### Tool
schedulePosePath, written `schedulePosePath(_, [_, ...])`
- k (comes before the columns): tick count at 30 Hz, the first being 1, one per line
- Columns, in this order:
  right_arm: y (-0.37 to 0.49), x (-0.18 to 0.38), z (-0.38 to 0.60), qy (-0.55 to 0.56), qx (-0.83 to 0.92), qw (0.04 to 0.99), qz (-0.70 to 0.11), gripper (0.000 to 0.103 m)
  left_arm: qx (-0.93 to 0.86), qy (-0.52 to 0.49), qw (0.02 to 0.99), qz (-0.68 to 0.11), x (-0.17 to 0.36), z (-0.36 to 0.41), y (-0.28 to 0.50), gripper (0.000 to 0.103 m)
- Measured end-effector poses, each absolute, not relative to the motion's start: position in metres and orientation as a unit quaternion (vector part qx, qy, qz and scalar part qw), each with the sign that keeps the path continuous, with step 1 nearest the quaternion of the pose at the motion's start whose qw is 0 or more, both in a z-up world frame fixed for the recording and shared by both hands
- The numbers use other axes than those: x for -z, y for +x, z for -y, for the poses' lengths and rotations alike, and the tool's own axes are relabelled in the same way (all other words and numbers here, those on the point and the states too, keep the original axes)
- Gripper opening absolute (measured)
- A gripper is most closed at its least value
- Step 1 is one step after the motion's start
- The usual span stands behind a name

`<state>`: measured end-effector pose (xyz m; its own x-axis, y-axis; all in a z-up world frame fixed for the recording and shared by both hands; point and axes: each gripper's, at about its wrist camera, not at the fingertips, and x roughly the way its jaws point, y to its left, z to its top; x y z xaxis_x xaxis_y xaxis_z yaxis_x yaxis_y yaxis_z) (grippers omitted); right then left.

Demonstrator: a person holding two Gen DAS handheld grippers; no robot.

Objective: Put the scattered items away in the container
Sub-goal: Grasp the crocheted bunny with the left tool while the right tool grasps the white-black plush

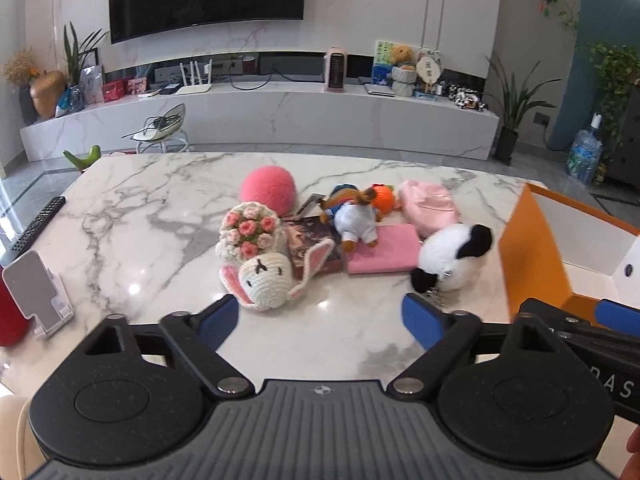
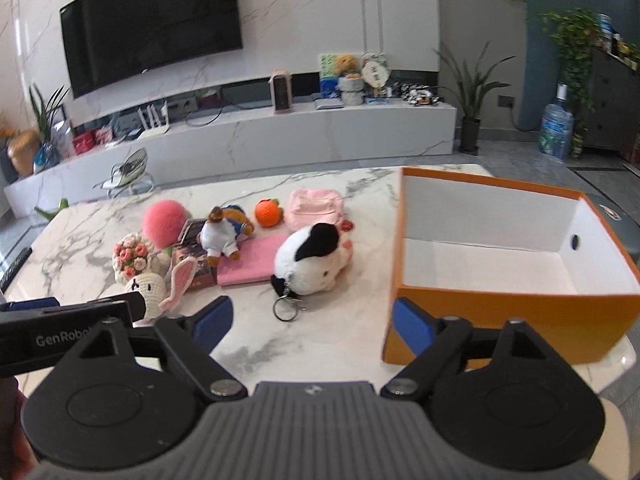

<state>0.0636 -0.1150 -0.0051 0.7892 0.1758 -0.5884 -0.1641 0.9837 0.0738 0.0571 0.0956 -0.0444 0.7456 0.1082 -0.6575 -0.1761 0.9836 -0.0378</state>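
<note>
Both the left gripper (image 1: 318, 316) and right gripper (image 2: 312, 320) hang spread and empty. Ahead of their fingers, the toys (image 1: 352, 220) lie clustered on the marble table (image 1: 132, 216); the orange box (image 2: 516, 312), by the right gripper's right finger, shows only bare floor.

You have two tools, the left tool (image 1: 320, 320) and the right tool (image 2: 310, 322). On the tabletop (image 1: 140, 208) you can count one orange box (image 2: 516, 312) and nine loose items: one black-and-white plush (image 2: 316, 258), one crochet rabbit (image 1: 266, 280), one crochet bouquet (image 1: 250, 230), one pink pompom (image 1: 268, 188), one dressed plush animal (image 1: 356, 216), one orange ball (image 2: 268, 213), one pink pouch (image 2: 316, 206), one pink notebook (image 1: 380, 254) and one dark book (image 1: 310, 244).
</note>
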Motion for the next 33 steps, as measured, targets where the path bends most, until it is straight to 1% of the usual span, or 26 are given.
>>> schedulePosePath(6, [0.095,0.013,0.096,-0.011,-0.099,0.945,-0.312,0.084,-0.093,-0.058,0.931,-0.347,0.053,-0.110,0.080,0.095])
schedulePosePath(9, [0.115,0.020,0.089,-0.020,-0.093,0.944,-0.316,0.086,-0.101,-0.056,0.929,-0.352,0.062,-0.117,0.095,0.095])
schedulePosePath(11, [0.128,0.026,0.085,-0.024,-0.086,0.943,-0.321,0.092,-0.107,-0.053,0.926,-0.357,0.069,-0.121,0.106,0.096])
schedulePosePath(14, [0.149,0.037,0.080,-0.026,-0.078,0.941,-0.328,0.094,-0.115,-0.054,0.921,-0.368,0.083,-0.128,0.123,0.096])
schedulePosePath(23, [0.203,0.070,0.060,-0.048,-0.062,0.934,-0.348,0.096,-0.133,-0.068,0.902,-0.406,0.125,-0.154,0.168,0.096])
schedulePosePath(28, [0.225,0.086,0.057,-0.055,-0.046,0.931,-0.357,0.097,-0.143,-0.086,0.894,-0.415,0.143,-0.162,0.177,0.096])
schedulePosePath(33, [0.240,0.102,0.057,-0.048,-0.040,0.926,-0.372,0.097,-0.144,-0.059,0.895,-0.418,0.154,-0.156,0.185,0.096])
